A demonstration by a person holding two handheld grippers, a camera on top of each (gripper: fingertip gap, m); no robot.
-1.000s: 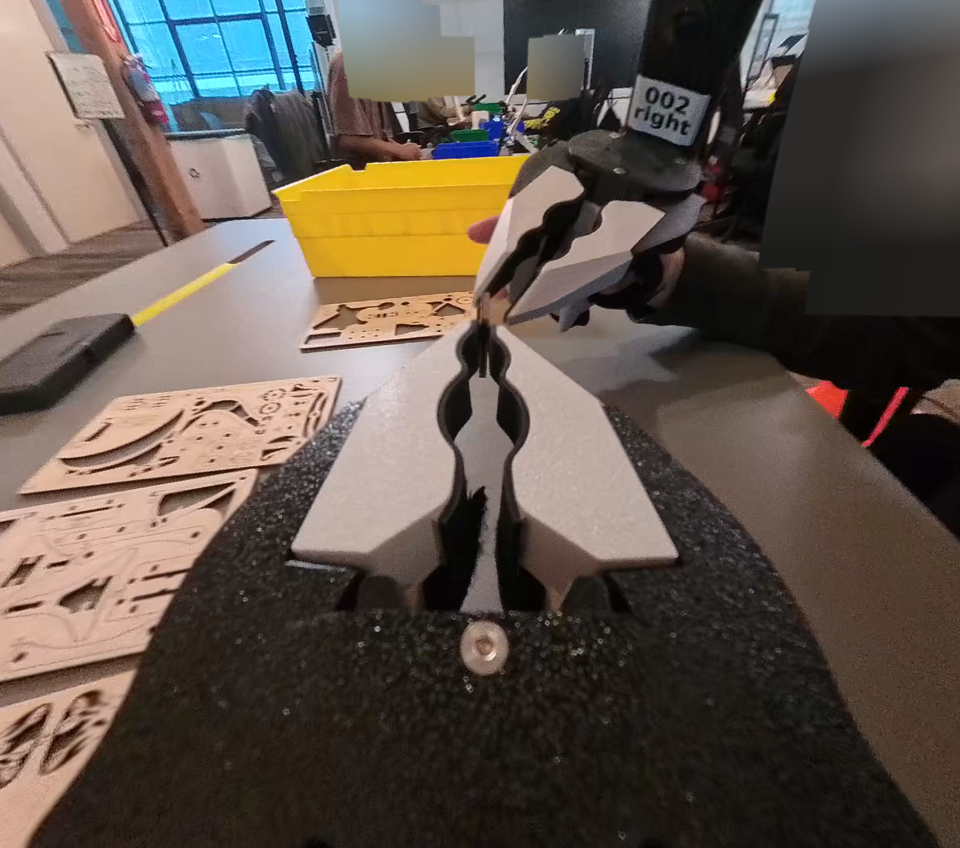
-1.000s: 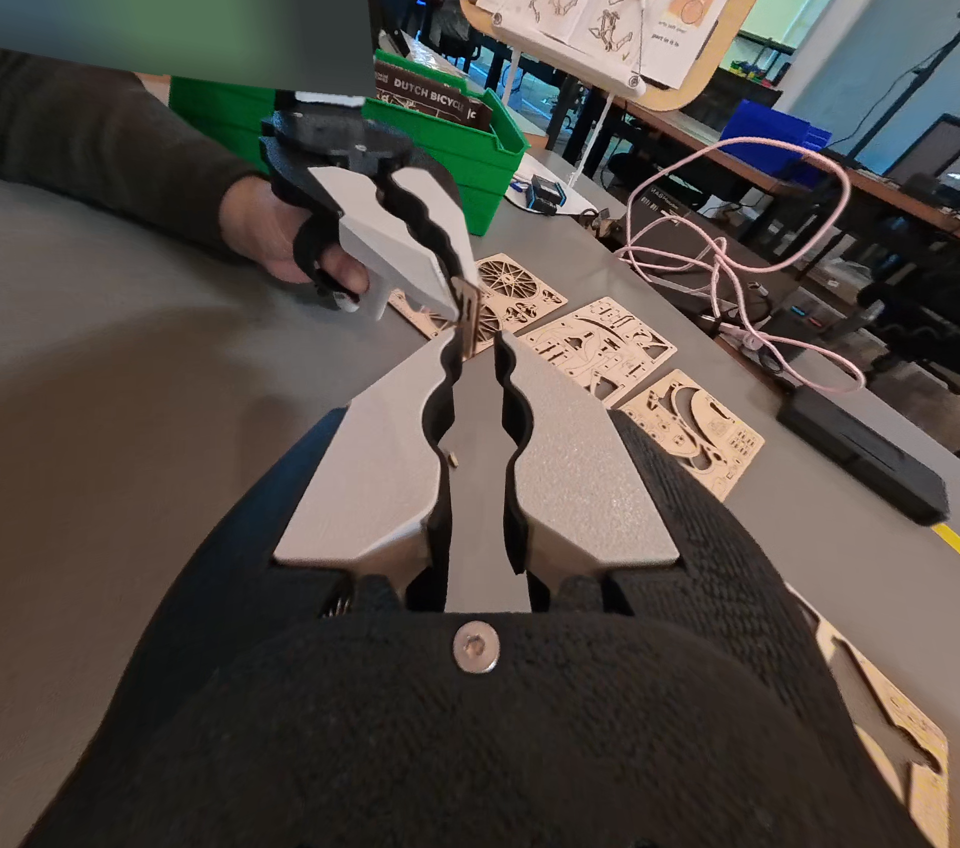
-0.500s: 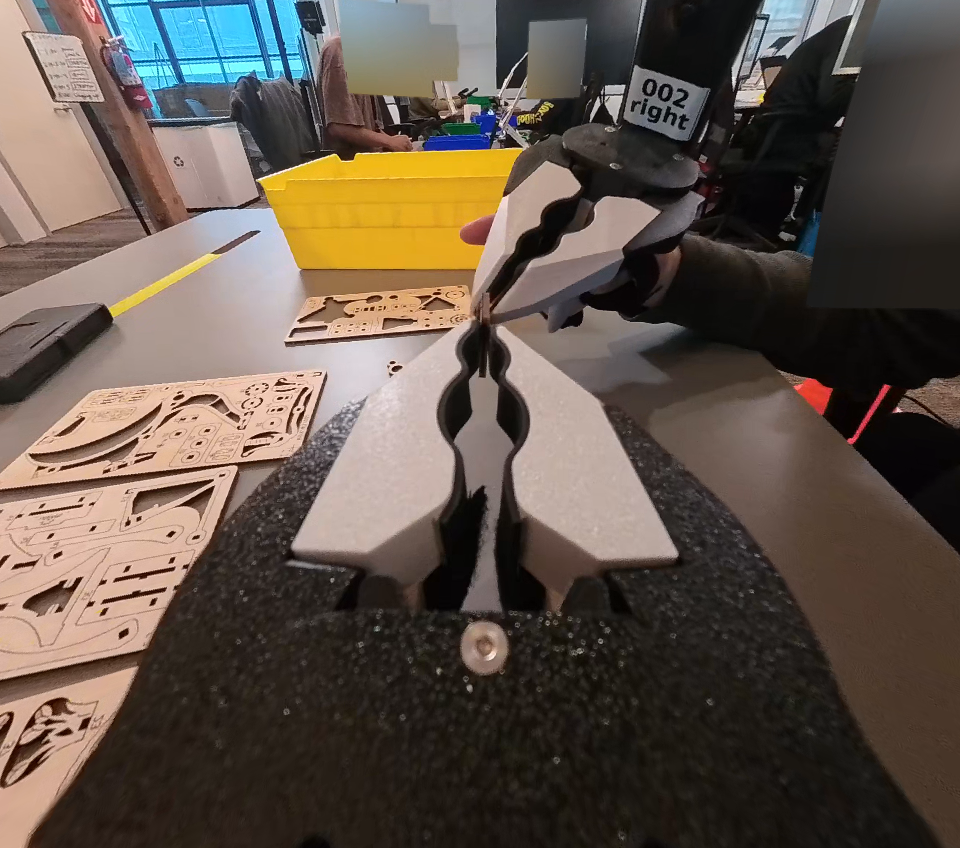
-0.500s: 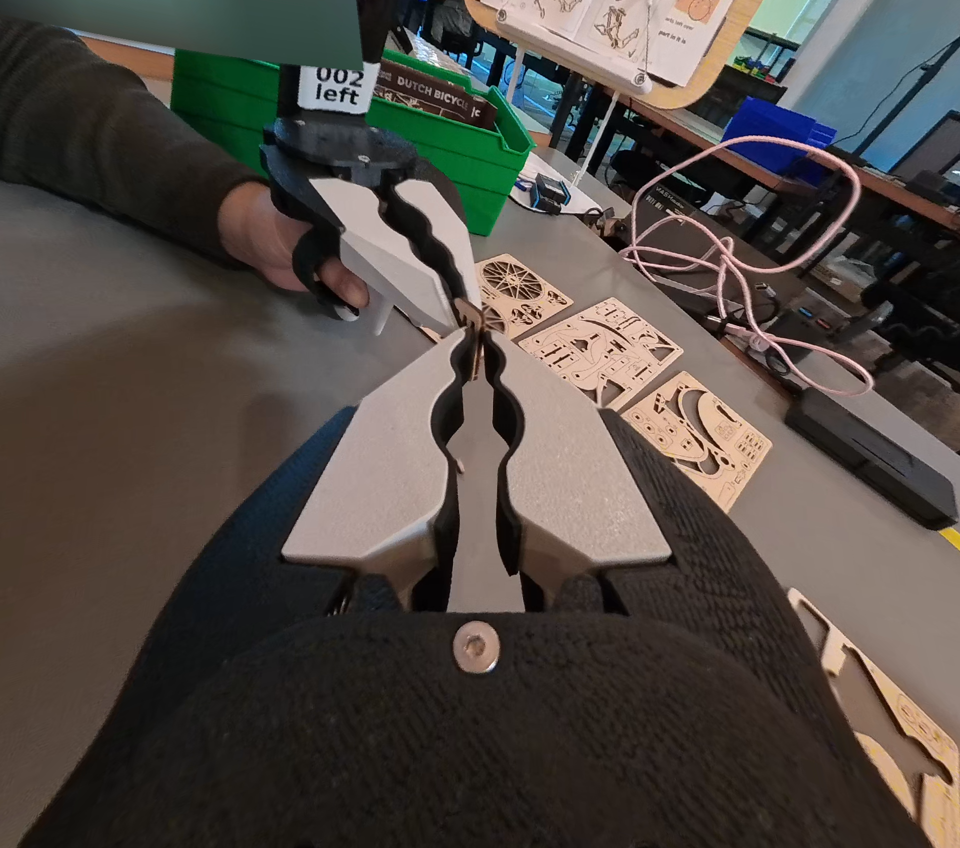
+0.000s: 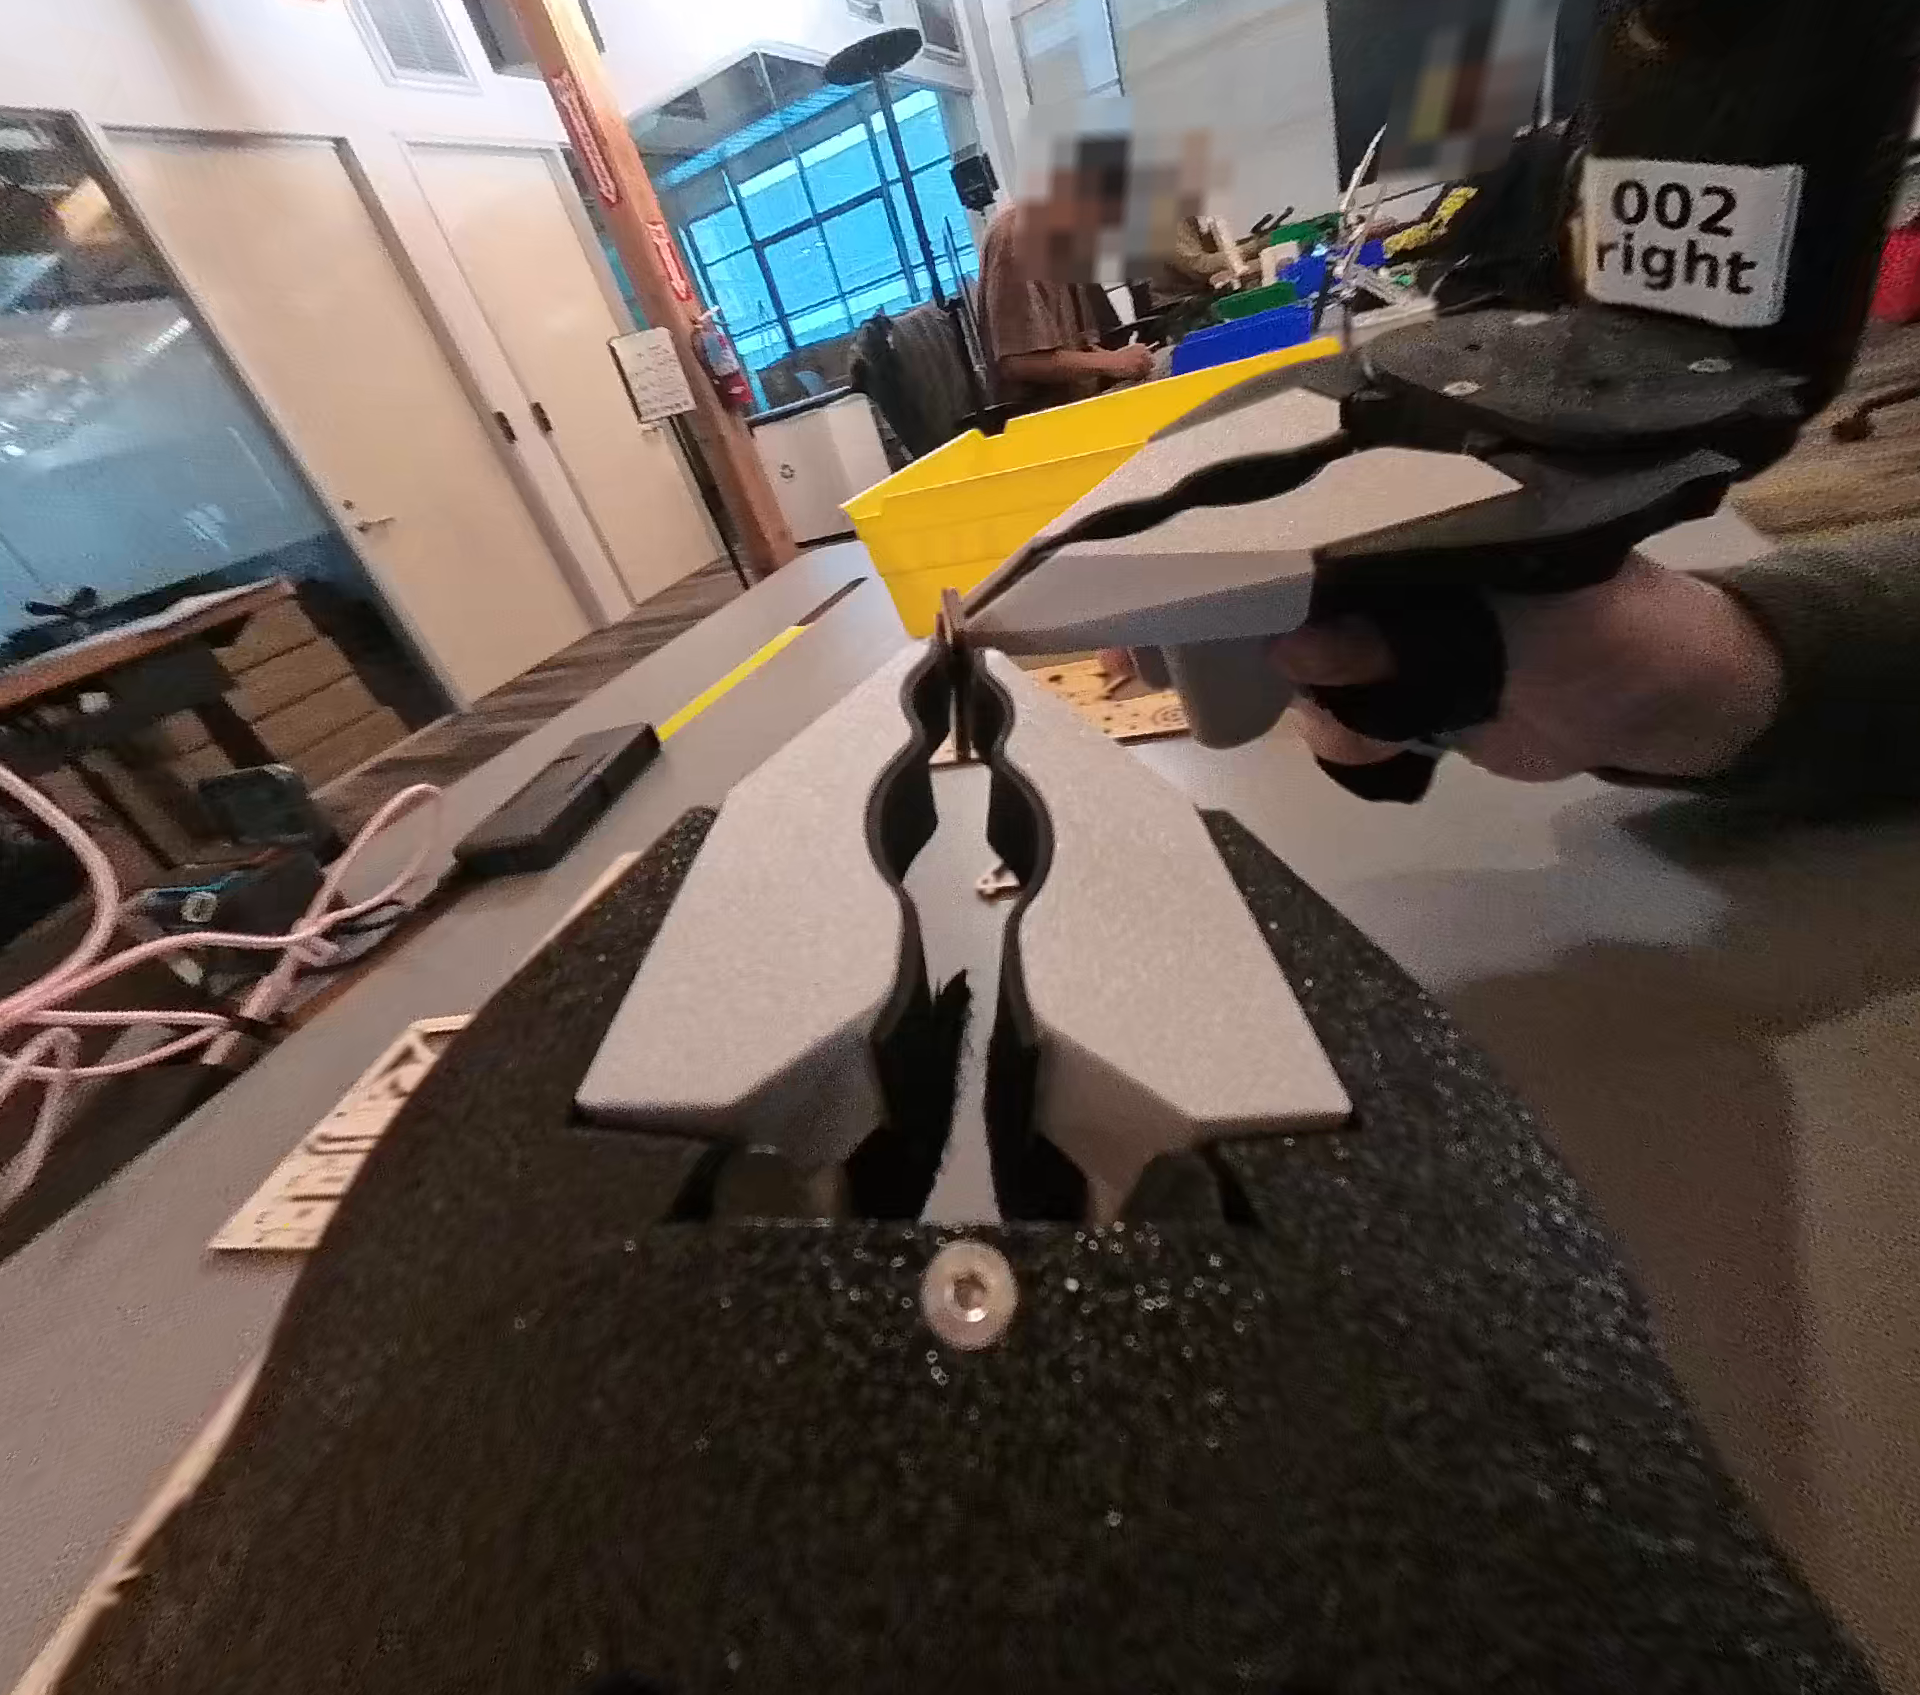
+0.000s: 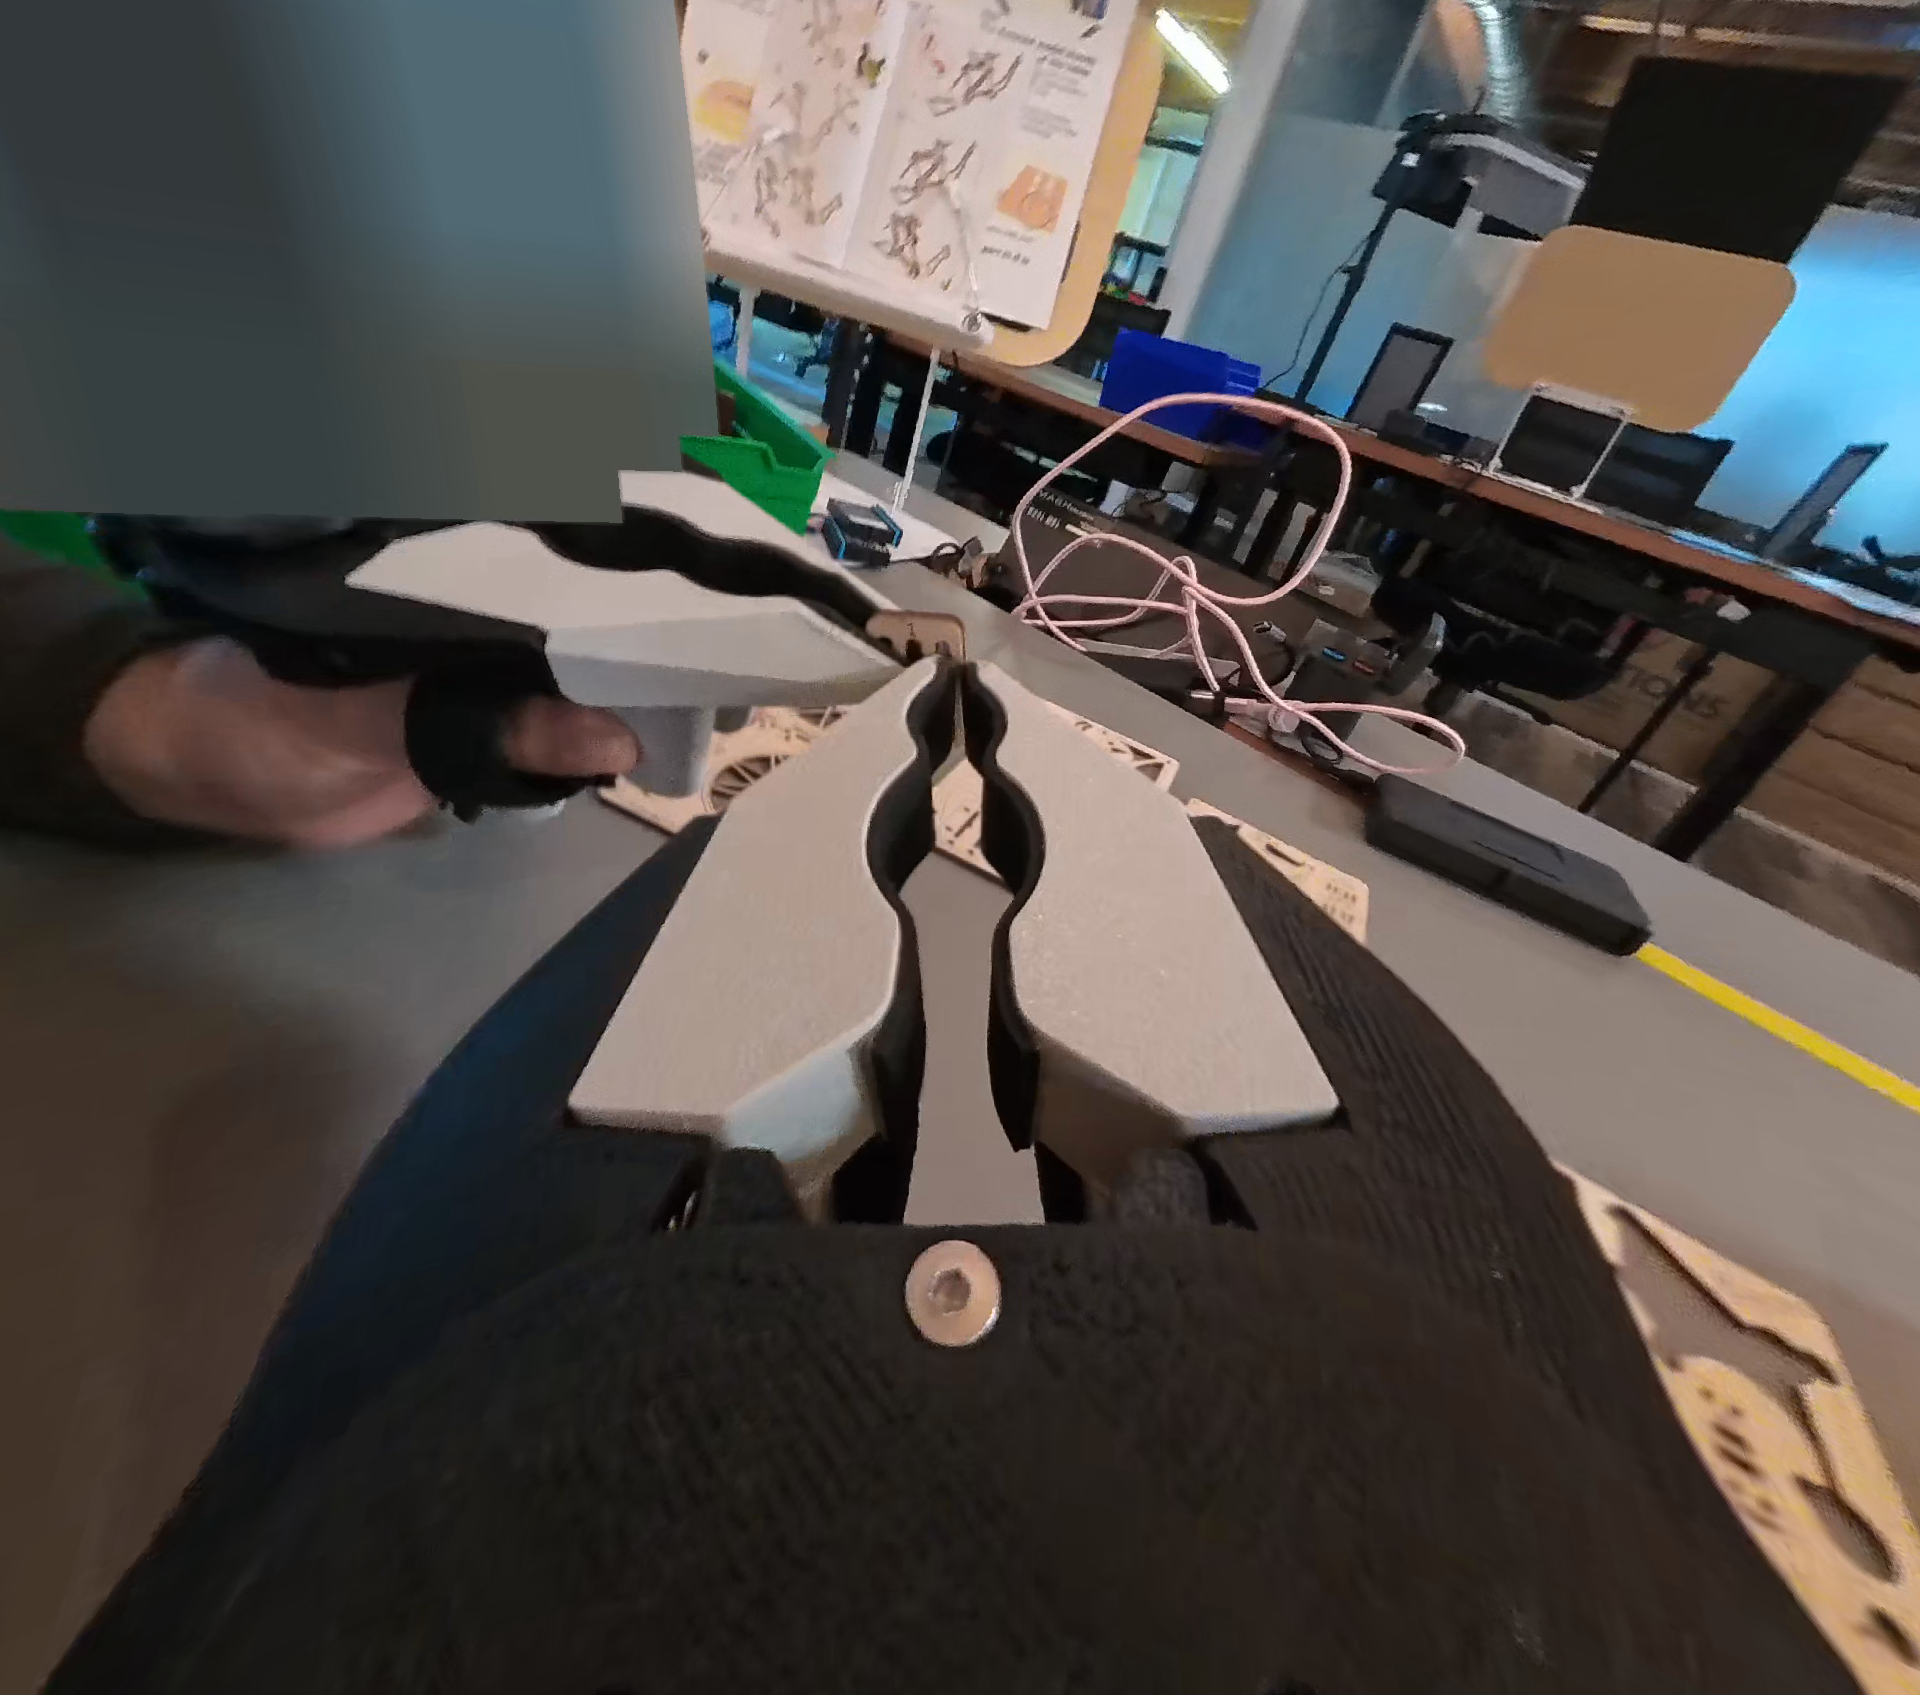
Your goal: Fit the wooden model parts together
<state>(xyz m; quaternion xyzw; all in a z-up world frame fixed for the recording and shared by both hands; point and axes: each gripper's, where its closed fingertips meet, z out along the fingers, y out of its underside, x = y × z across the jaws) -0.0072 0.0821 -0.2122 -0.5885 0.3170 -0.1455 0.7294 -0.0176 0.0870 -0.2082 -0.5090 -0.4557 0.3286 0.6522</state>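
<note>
A small flat wooden model part (image 5: 950, 619) is pinched between the tips of both grippers above the grey table (image 5: 1475, 897). In the left wrist view I see it edge-on between my left gripper's (image 5: 952, 671) shut fingers. My right gripper (image 5: 970, 612) comes in from the right, lying flat, with its shut tips on the part's top. In the right wrist view the part (image 6: 921, 633) shows as a tan tab at the left gripper's (image 6: 902, 646) tips. My right gripper (image 6: 950, 673) is shut against it. How the part is shaped inside the fingers is hidden.
Laser-cut wooden sheets (image 6: 1704, 1396) lie on the table around the grippers, one (image 5: 332, 1146) at the left edge. A tiny loose wooden piece (image 5: 997, 882) lies below the fingers. A yellow bin (image 5: 987, 492), a green bin (image 6: 758, 461), a black box (image 6: 1507, 856), pink cable (image 6: 1195, 596) and an instruction sheet (image 6: 914, 45) stand beyond.
My right gripper closed onto the part that my left gripper held. Since then both grippers have rolled and swung together, so each now lies flat in the other's view.
</note>
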